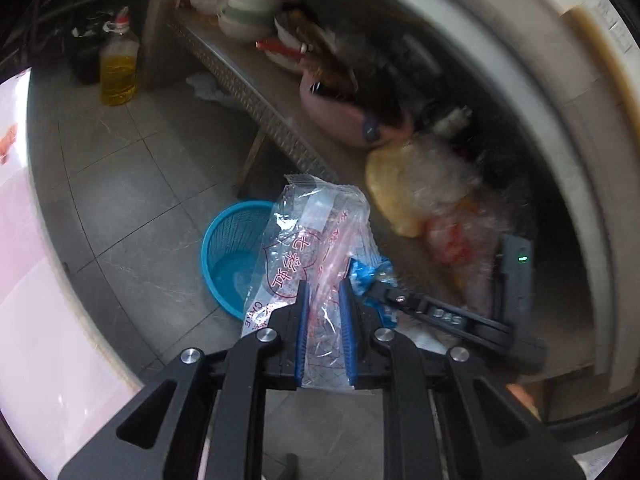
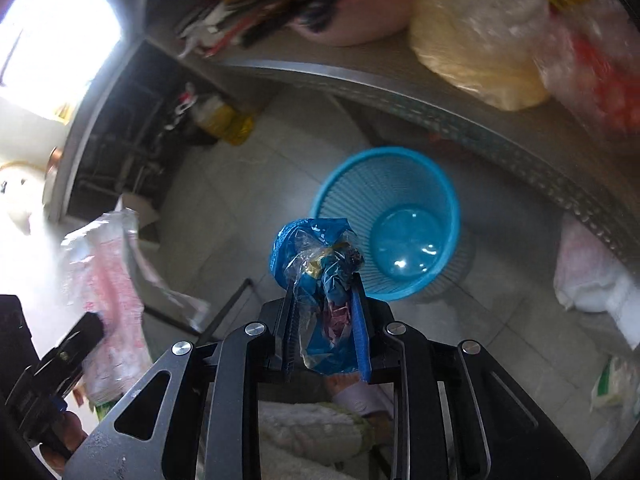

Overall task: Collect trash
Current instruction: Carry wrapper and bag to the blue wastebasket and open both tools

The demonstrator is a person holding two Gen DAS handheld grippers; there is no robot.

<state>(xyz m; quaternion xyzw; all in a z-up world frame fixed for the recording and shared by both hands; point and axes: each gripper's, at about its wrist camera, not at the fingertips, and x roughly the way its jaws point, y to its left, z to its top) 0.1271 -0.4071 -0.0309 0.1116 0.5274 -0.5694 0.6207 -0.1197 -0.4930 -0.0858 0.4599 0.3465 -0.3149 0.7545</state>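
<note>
My left gripper (image 1: 325,286) is shut on a clear plastic wrapper with red print (image 1: 316,236), which sticks up between its blue pads. Just beyond and left of it, on the tiled floor, stands a blue mesh wastebasket (image 1: 228,248), hollow and bare inside. My right gripper (image 2: 323,290) is shut on a crumpled blue and clear wrapper (image 2: 316,256), held above the floor just left of the same wastebasket (image 2: 352,192). In the left wrist view the right gripper (image 1: 372,284) shows at the right with its blue wrapper (image 1: 372,276). The left gripper's body and its red-print wrapper (image 2: 104,280) appear at the right wrist view's left.
A metal shelf (image 1: 256,100) runs beside the basket, loaded with a pink basin (image 1: 340,120), bowls and a yellowish plastic bag (image 1: 400,192). A bottle of yellow oil (image 1: 118,68) stands on the floor further back. White bags (image 2: 592,276) lie under the shelf at right.
</note>
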